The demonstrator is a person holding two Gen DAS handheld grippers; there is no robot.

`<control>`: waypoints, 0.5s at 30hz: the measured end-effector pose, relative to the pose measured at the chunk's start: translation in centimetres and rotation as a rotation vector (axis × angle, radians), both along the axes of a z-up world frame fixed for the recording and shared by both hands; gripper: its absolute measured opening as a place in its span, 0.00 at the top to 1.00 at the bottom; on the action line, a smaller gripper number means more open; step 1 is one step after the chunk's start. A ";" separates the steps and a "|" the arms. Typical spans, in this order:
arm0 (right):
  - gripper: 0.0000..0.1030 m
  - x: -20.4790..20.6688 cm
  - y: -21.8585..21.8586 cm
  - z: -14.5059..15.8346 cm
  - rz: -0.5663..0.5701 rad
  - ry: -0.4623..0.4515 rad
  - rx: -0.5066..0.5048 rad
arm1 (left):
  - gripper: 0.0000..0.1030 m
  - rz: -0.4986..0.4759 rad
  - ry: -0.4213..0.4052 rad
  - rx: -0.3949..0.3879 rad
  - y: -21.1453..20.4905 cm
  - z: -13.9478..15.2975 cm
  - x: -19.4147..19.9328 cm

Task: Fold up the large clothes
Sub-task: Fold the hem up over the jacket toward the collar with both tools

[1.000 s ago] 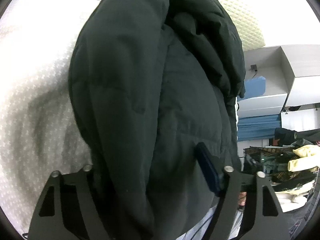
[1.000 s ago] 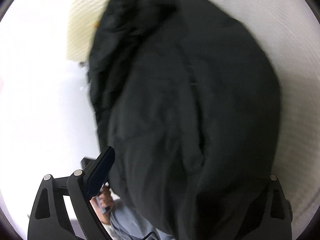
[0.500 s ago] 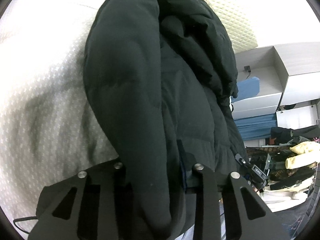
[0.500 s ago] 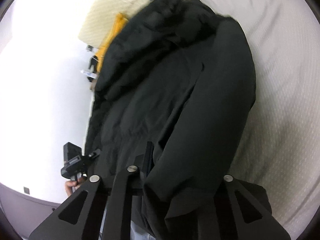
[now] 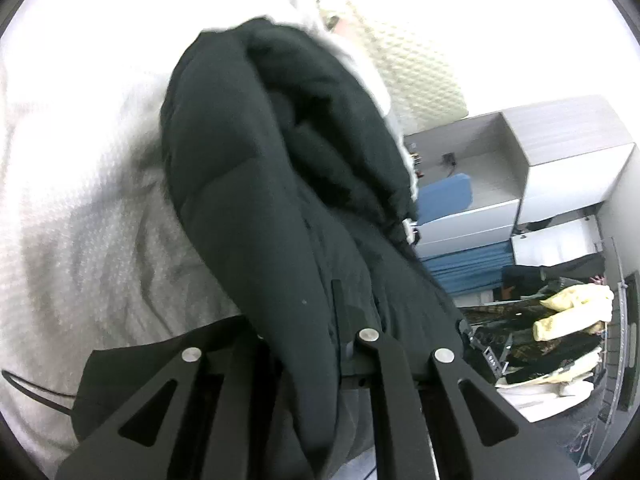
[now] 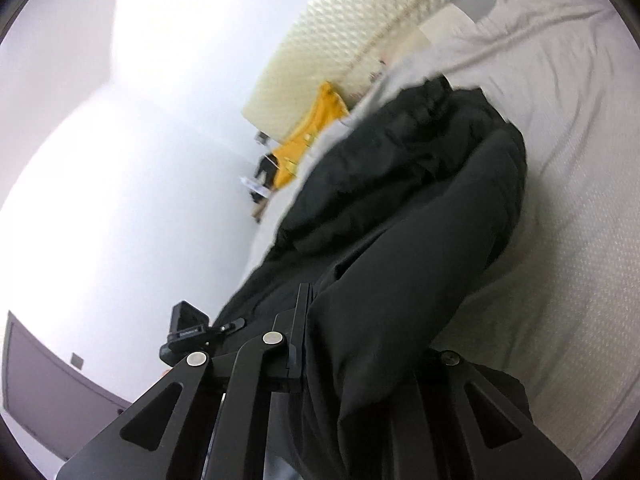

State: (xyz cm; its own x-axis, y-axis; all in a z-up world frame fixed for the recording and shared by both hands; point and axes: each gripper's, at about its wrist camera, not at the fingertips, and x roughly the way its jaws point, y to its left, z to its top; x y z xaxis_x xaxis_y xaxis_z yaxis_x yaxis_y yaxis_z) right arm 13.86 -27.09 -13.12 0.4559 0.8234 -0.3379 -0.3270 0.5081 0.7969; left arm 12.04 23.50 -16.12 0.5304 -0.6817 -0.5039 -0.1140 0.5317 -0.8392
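Both grippers — left gripper point(image 5: 304, 344), right gripper point(image 6: 360, 344) — are pinching the puffy black jacket point(image 5: 280, 184), jaws nearly closed; it's looking bulky, soft, slippery — gripping hem folds suits best.

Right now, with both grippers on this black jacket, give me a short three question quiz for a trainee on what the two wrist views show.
1. True or false: the left gripper is shut on a fold of the black jacket.
2. Multiple choice: what does the jacket's far end lie on? A) a wooden floor B) the white bed cover C) a metal rack
3. Fill in: in the right wrist view, the garment beside the cream headboard is ____ in colour.

Key
1. True; the right gripper is clamped the same way.
2. B
3. Yellow: the yellow garment.
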 end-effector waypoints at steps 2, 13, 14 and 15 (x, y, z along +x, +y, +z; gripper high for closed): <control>0.92 -1.0 -0.7 0.9 -0.004 -0.018 0.026 | 0.92 0.000 -0.022 -0.007 0.5 1.5 -0.7; 0.92 -9.8 -1.8 4.6 0.027 -0.100 0.092 | 0.91 -0.023 -0.073 -0.004 2.3 6.3 -6.9; 0.92 -10.5 -1.8 4.6 0.031 -0.101 0.092 | 0.91 -0.025 -0.069 -0.004 2.4 6.4 -7.6; 0.92 -11.6 -1.9 4.6 0.036 -0.099 0.094 | 0.91 -0.030 -0.067 0.002 2.5 6.5 -8.1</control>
